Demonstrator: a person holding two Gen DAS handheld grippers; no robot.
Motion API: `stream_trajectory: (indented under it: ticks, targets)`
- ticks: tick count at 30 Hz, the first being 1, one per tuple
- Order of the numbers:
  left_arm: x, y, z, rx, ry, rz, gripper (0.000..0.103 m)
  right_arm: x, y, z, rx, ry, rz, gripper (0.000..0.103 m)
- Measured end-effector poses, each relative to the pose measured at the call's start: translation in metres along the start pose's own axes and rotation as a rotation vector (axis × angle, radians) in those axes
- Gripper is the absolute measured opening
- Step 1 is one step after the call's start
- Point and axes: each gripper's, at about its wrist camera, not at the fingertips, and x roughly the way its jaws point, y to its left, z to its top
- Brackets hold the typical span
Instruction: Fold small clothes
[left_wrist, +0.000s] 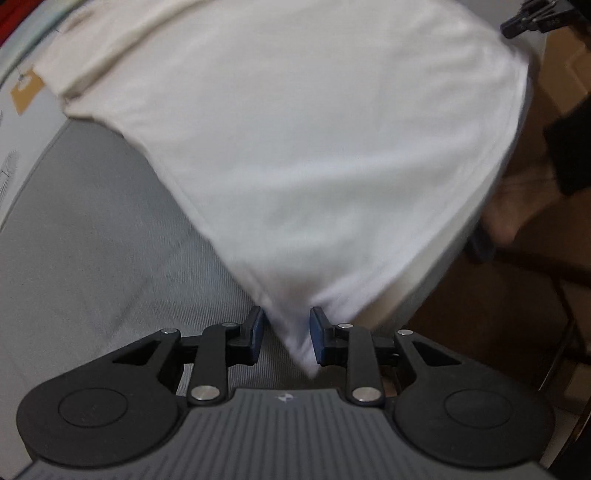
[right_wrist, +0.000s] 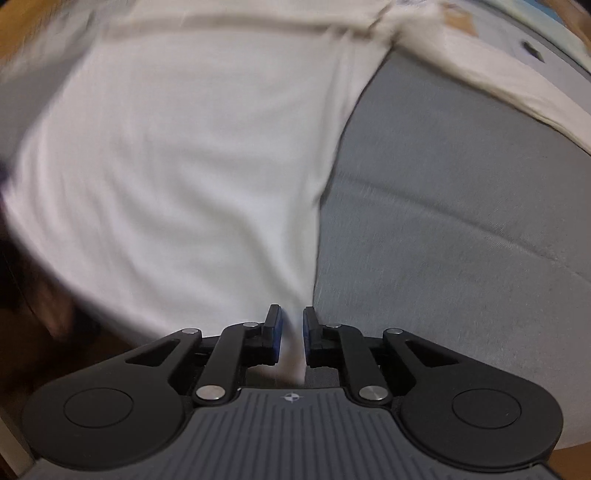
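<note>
Now, with the left gripper (left_wrist: 284, 338) part-open around one corner of the white cotton garment (left_wrist: 295, 147) and the right gripper (right_wrist: 291, 338) nipping another edge low in frame, both should probably lift evenly over the grey fabric surface (left_wrist: 92, 240).

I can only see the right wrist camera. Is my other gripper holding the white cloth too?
Observer: Not pinching yet. A corner of the white cloth sits between the fingers of the left gripper, with a gap beside one pad.
Operator: Is anything else over there?
Observer: Yes, a brown tag on a string. It lies beside a cream cloth.
</note>
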Motion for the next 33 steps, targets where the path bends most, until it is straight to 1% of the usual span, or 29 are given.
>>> stream_trajectory:
  ticks: [1, 2, 3, 4, 5, 8, 10, 12, 13, 14, 17, 19, 21, 22, 23, 25, 28, 30, 31, 32, 33]
  targets:
    - [-0.006, 0.003, 0.003, -0.033, -0.029, -0.004, 0.031, -0.008, -0.008, 0.004, 0.040, -0.040, 0.006, 0.015]
    - [-0.013, 0.007, 0.006, -0.061, -0.057, -0.010, 0.031, -0.014, -0.015, 0.009, 0.082, -0.077, 0.006, 0.023]
    - [-0.018, 0.010, 0.010, -0.087, -0.082, -0.016, 0.031, -0.022, -0.026, 0.013, 0.139, -0.121, -0.011, 0.028]
    - [-0.021, 0.012, 0.013, -0.102, -0.094, -0.015, 0.031, -0.027, -0.035, 0.017, 0.190, -0.158, -0.036, 0.037]
    - [-0.023, 0.012, 0.018, -0.112, -0.105, -0.001, 0.031, -0.031, -0.045, 0.020, 0.238, -0.193, -0.059, 0.039]
    - [-0.027, 0.012, 0.030, -0.122, -0.137, 0.057, 0.033, -0.044, -0.074, 0.025, 0.367, -0.293, -0.096, 0.039]
    - [-0.030, 0.016, 0.040, -0.138, -0.179, 0.101, 0.036, -0.053, -0.097, 0.027, 0.438, -0.368, -0.154, 0.039]
    - [-0.037, 0.019, 0.052, -0.173, -0.232, 0.137, 0.043, -0.055, -0.122, 0.031, 0.533, -0.416, -0.221, 0.039]
    - [-0.042, 0.020, 0.057, -0.193, -0.257, 0.152, 0.045, -0.058, -0.135, 0.031, 0.596, -0.441, -0.248, 0.039]
    - [-0.046, 0.021, 0.063, -0.208, -0.278, 0.163, 0.046, -0.062, -0.148, 0.032, 0.652, -0.463, -0.259, 0.039]
    - [-0.051, 0.021, 0.093, -0.239, -0.328, 0.197, 0.047, -0.061, -0.181, 0.036, 0.789, -0.532, -0.263, 0.039]
    - [-0.055, 0.021, 0.107, -0.264, -0.369, 0.219, 0.047, -0.054, -0.198, 0.046, 0.807, -0.581, -0.291, 0.039]
    - [-0.062, 0.021, 0.123, -0.302, -0.420, 0.242, 0.047, -0.045, -0.210, 0.056, 0.807, -0.608, -0.324, 0.038]
    - [-0.061, 0.027, 0.131, -0.321, -0.435, 0.241, 0.047, -0.043, -0.219, 0.059, 0.814, -0.616, -0.329, 0.037]
    - [-0.066, 0.029, 0.141, -0.342, -0.440, 0.233, 0.047, -0.039, -0.226, 0.062, 0.828, -0.625, -0.327, 0.035]
    - [-0.081, 0.030, 0.165, -0.355, -0.483, 0.233, 0.047, -0.036, -0.238, 0.065, 0.855, -0.642, -0.320, 0.031]
    - [-0.100, 0.033, 0.196, -0.386, -0.579, 0.249, 0.047, -0.027, -0.251, 0.075, 0.864, -0.658, -0.330, 0.030]
    - [-0.102, 0.040, 0.206, -0.442, -0.654, 0.241, 0.047, -0.023, -0.255, 0.077, 0.874, -0.671, -0.324, 0.030]
    - [-0.099, 0.041, 0.207, -0.461, -0.675, 0.247, 0.047, -0.018, -0.257, 0.079, 0.876, -0.672, -0.322, 0.030]
    - [-0.091, 0.042, 0.207, -0.478, -0.673, 0.269, 0.047, -0.013, -0.259, 0.081, 0.878, -0.670, -0.318, 0.030]
    - [-0.081, 0.042, 0.209, -0.492, -0.629, 0.295, 0.047, -0.007, -0.263, 0.084, 0.885, -0.665, -0.310, 0.030]
